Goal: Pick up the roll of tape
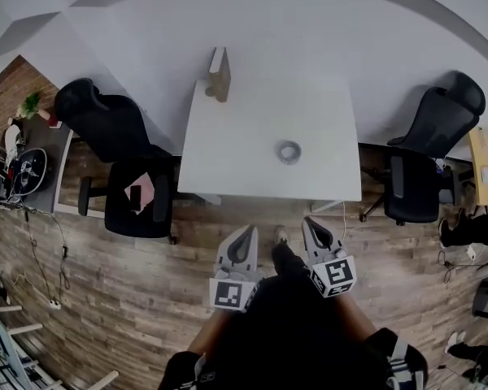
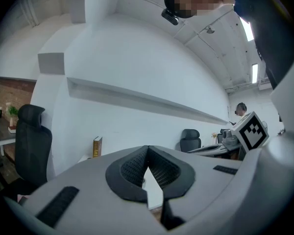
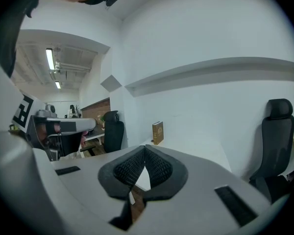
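The roll of tape (image 1: pixel 289 152), a small greyish ring, lies flat on the white table (image 1: pixel 252 169), right of its middle and toward the near edge. Both grippers hover over the wooden floor short of the table's near edge, well apart from the tape. My left gripper (image 1: pixel 245 231) is shut with nothing in it, and the right gripper (image 1: pixel 310 222) beside it is also shut and empty. In the left gripper view the jaws (image 2: pixel 148 149) meet at their tips. The right gripper view shows its jaws (image 3: pixel 145 148) closed the same way. Neither gripper view shows the tape.
A brown book (image 1: pixel 219 75) (image 2: pixel 97 147) (image 3: pixel 158 132) stands upright at the table's far left edge. Black office chairs (image 1: pixel 136 193) (image 1: pixel 412 187) flank the table, with further chairs (image 1: pixel 98 116) (image 1: pixel 449 108) behind them. A cluttered desk (image 1: pixel 28 165) is at far left.
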Demonstrator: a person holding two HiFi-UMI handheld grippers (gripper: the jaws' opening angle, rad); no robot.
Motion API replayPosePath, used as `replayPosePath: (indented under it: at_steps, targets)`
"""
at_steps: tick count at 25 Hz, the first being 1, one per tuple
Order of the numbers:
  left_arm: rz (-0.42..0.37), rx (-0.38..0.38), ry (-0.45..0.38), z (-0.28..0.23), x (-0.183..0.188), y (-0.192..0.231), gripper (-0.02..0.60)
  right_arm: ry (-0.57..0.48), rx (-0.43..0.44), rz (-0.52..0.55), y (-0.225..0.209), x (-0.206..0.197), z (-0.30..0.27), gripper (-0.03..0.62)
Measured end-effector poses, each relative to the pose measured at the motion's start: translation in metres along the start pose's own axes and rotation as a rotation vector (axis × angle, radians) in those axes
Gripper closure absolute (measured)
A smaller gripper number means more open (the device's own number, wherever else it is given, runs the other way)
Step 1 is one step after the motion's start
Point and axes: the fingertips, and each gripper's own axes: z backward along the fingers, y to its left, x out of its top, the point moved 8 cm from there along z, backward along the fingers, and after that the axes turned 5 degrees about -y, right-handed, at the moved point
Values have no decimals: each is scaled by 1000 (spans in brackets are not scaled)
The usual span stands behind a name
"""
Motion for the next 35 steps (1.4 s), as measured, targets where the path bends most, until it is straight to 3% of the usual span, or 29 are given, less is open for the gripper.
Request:
replayPosePath:
  at_steps: [12, 19, 25, 35]
  targets:
    - [2, 1, -8, -85, 11, 15, 565, 62, 41, 16, -61, 1, -74, 580]
    - [-5, -1, -7, -117, 14, 20, 565, 189, 74, 68, -89, -16, -114, 579]
    - [7, -7, 3, -134, 11, 18, 565, 291, 126, 171, -109, -43, -146, 566]
    - [20, 13, 27, -148, 4, 20, 565, 571, 346, 466, -126, -124, -205, 519]
